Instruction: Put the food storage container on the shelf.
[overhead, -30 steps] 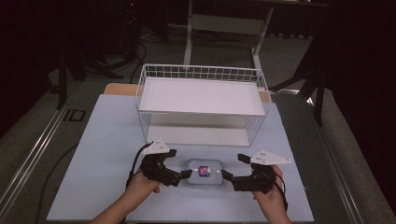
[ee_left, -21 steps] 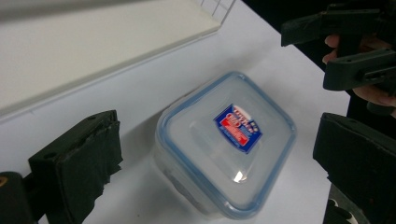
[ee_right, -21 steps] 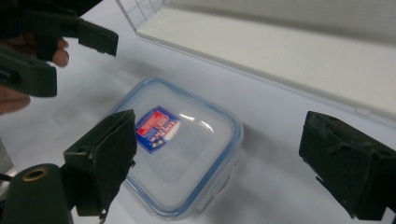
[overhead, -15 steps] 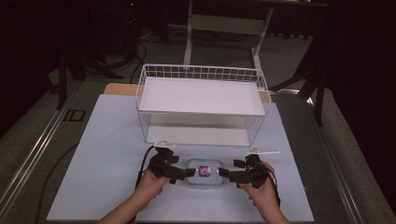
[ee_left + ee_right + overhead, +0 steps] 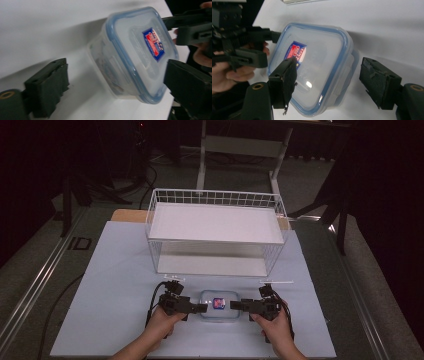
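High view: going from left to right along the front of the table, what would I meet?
Left hand → left gripper → clear lidded container with a blue-rimmed lid → right gripper → right hand. All lie on the pale table sheet, in front of the white wire basket.

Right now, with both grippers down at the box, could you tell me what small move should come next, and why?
Probably close the right gripper the rest of the way on the box. Its jaws have just been closing, and they straddle one end with a gap at the outer pad. The left gripper straddles the other end, not yet gripping.
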`<move>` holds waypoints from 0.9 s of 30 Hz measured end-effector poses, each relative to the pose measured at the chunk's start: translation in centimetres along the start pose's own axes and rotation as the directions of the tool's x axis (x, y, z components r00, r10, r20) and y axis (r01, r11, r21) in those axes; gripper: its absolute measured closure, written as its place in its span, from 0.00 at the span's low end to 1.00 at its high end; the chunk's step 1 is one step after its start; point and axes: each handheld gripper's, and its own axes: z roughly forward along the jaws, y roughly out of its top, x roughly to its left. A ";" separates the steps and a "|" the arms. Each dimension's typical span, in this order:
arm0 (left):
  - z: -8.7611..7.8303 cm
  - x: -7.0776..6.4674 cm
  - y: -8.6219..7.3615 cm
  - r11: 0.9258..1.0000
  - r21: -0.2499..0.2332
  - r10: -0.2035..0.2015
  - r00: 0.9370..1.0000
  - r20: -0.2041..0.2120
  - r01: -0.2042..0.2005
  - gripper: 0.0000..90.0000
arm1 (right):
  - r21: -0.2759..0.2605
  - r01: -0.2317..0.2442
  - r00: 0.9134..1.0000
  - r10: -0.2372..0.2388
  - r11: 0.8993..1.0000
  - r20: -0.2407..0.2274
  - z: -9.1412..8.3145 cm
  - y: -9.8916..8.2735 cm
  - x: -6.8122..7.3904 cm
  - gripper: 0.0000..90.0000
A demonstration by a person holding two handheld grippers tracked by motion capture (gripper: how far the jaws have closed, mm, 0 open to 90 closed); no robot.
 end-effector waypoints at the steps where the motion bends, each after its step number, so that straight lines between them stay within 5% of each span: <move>1: 0.0 0.0 0.0 1.000 -0.007 -0.007 1.000 0.000 0.007 0.11 | 0.005 -0.022 1.000 0.022 1.000 -0.009 0.1 0.0 -0.2 0.35; 10: 0.7 0.0 -0.1 0.999 -0.003 -0.049 0.995 0.084 0.049 0.40 | 0.063 -0.092 0.995 0.094 0.994 -0.032 0.6 -0.3 -0.4 0.44; 18: 0.6 -0.7 -0.3 0.997 -0.020 -0.075 0.995 0.058 0.076 0.45 | 0.052 -0.137 0.990 0.137 0.989 -0.011 0.6 -0.5 0.0 0.45; 24: 0.0 -1.6 -0.5 0.999 -0.027 -0.034 0.999 0.015 0.035 0.50 | 0.051 -0.074 0.997 0.072 0.996 0.028 0.4 -0.7 1.1 0.45; 27: 0.0 -1.9 -0.7 0.999 -0.034 -0.033 0.999 0.006 0.033 0.51 | 0.037 -0.080 0.997 0.079 0.996 0.020 0.2 -0.8 1.0 0.47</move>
